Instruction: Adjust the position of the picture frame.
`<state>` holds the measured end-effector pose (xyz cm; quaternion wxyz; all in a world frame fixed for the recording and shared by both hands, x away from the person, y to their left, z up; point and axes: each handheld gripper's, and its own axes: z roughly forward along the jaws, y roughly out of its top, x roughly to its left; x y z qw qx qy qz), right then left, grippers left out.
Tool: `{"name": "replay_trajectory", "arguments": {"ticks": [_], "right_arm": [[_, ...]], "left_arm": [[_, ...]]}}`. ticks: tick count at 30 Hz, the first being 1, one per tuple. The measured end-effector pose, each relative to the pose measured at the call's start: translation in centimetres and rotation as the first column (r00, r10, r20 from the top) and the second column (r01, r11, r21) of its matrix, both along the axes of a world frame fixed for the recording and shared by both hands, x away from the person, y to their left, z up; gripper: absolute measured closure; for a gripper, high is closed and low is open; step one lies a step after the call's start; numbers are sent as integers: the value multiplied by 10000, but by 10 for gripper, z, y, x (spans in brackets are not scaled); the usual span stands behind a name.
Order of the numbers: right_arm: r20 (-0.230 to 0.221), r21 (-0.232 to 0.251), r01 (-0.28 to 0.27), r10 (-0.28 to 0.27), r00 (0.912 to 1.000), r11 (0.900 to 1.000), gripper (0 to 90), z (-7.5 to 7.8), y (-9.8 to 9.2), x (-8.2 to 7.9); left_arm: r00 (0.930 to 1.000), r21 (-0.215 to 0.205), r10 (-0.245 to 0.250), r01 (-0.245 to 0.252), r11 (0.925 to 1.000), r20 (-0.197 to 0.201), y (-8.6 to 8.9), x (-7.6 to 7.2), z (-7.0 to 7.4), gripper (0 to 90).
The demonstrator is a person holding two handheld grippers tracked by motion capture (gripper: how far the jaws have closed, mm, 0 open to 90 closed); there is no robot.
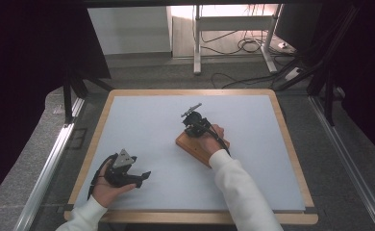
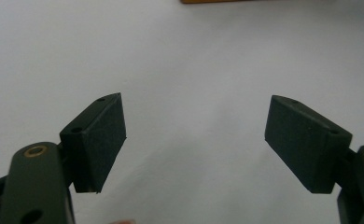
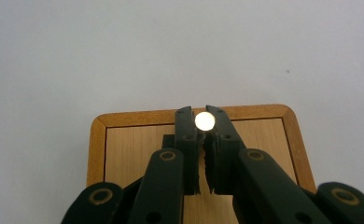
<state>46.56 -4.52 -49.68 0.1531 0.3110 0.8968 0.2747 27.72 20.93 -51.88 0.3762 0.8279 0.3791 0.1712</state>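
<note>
Your right gripper (image 3: 204,122) pinches a small white ball (image 3: 205,121) between its tips, above the far edge of the wooden tray (image 3: 124,154). Your left gripper (image 2: 194,135) rests wide apart, holding nothing, over the grey mat (image 1: 147,125)

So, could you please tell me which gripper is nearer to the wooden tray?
The right. The right gripper hangs directly over the wooden tray, pinching a small white ball; the left gripper sits open, well away from it.

Looks like a lab: black frame (image 1: 75,91), loose cables (image 1: 243,45) on the floor, desk legs (image 1: 197,38) seen behind the table (image 1: 128,115).
</note>
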Motion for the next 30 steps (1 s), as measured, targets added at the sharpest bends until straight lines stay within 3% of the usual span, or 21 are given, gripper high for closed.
{"name": "replay_trajectory", "arguments": {"ticks": [15, 16, 18, 20, 24, 27, 28, 30], "right_arm": [[141, 136, 174, -175, 9997, 9998, 841, -2, 9, 10], [159, 134, 101, -103, 9998, 9999, 804, -2, 8, 10], [14, 214, -37, 37, 10000, 9998, 578, -2, 5, 8], [121, 169, -19, 17, 9999, 9999, 538, 0, 2, 5], [153, 924, 90, -104, 9998, 9957, 499, 15, -30, -4], [289, 966, 307, -337, 9990, 9948, 510, 21, -47, -7], [325, 947, 637, -671, 9972, 9935, 556, 24, -67, -8], [303, 884, 931, -961, 9949, 9917, 654, 24, -82, -8]], "left_arm": [[10000, 75, -12, 13, 10000, -82, 0, 1, -2, 203], [10000, 71, -6, 6, 10000, -75, 0, 0, -3, 203], [10000, 63, 5, -5, 10000, -57, 0, 0, -3, 202], [10000, 57, 4, -4, 10000, -28, 1, 0, -2, 203], [10000, 45, 36, -36, 10000, 5, 2, -1, -2, 202], [10000, 43, 56, -56, 10000, 6, 1, -1, -2, 202], [10000, 61, 54, -54, 10000, -8, 1, -1, -2, 202], [10000, 87, 43, -43, 10000, -9, 0, -1, -3, 201]]}}
